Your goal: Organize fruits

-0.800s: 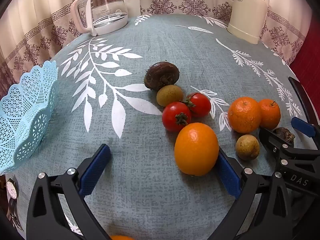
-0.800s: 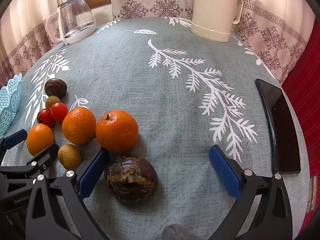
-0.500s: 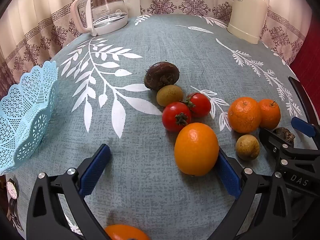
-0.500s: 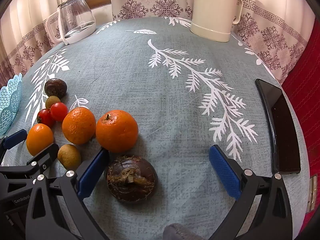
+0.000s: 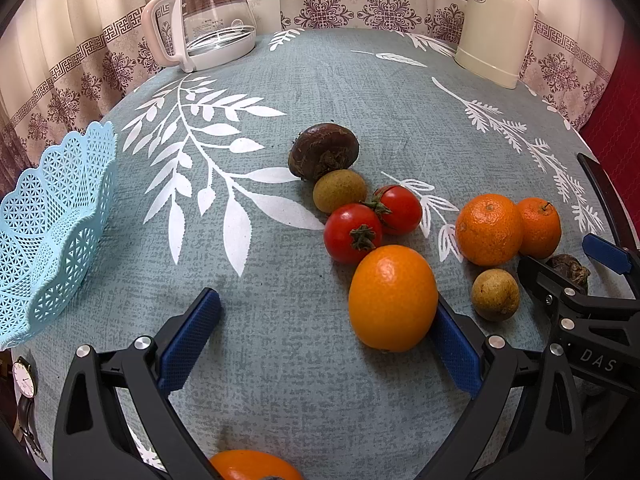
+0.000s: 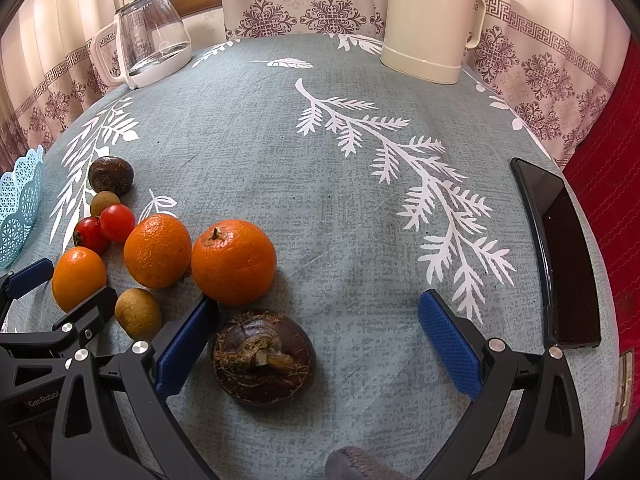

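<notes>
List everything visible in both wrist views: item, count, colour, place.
Oranges: four, orange; three by the fruit cluster, one at the left view's bottom edge.
Tomatoes: two, red, touching, mid-cluster.
Small round fruits: two, tan-green, in the cluster.
Dark fruits: two, brown; one between the right claw's fingers, one at the cluster's far end.
Basket: one, light blue, left table edge.
Glass jug: one, clear with white handle, far left.
Thermos: one, cream, far right.
Phone: one, black, right edge.
Watch: one, beside the basket.
Left claw: open, black with blue pads.
Right claw: open, same colours.
</notes>
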### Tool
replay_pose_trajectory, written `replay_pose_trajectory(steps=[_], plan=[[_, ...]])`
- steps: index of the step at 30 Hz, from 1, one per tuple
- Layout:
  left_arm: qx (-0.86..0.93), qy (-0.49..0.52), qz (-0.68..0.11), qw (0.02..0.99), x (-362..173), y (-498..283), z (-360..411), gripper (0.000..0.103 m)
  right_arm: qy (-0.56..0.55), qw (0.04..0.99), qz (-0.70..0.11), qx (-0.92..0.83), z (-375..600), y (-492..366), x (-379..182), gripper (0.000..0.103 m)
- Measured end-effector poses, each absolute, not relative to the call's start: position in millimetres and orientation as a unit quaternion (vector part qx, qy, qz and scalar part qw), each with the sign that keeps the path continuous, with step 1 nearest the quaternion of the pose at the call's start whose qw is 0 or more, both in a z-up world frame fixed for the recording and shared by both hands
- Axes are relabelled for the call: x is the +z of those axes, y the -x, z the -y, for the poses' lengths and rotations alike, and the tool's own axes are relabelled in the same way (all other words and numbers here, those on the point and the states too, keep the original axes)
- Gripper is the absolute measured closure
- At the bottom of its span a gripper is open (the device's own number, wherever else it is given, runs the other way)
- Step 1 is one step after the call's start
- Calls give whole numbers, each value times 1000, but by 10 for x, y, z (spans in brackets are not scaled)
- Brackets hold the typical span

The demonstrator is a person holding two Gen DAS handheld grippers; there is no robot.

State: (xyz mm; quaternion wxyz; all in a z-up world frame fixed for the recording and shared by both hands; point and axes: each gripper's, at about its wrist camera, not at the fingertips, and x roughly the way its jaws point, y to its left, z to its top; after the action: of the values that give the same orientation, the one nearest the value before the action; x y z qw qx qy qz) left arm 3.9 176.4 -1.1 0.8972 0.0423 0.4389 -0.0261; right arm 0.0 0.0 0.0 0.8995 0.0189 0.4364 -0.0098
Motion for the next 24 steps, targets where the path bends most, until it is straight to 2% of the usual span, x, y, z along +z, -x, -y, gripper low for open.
replay_pose_trajectory(steps=[24], plan=[[-14,-38,-439,898,-4,37,-1743,2,-18,899,-437,-10,5,-1,0,5]])
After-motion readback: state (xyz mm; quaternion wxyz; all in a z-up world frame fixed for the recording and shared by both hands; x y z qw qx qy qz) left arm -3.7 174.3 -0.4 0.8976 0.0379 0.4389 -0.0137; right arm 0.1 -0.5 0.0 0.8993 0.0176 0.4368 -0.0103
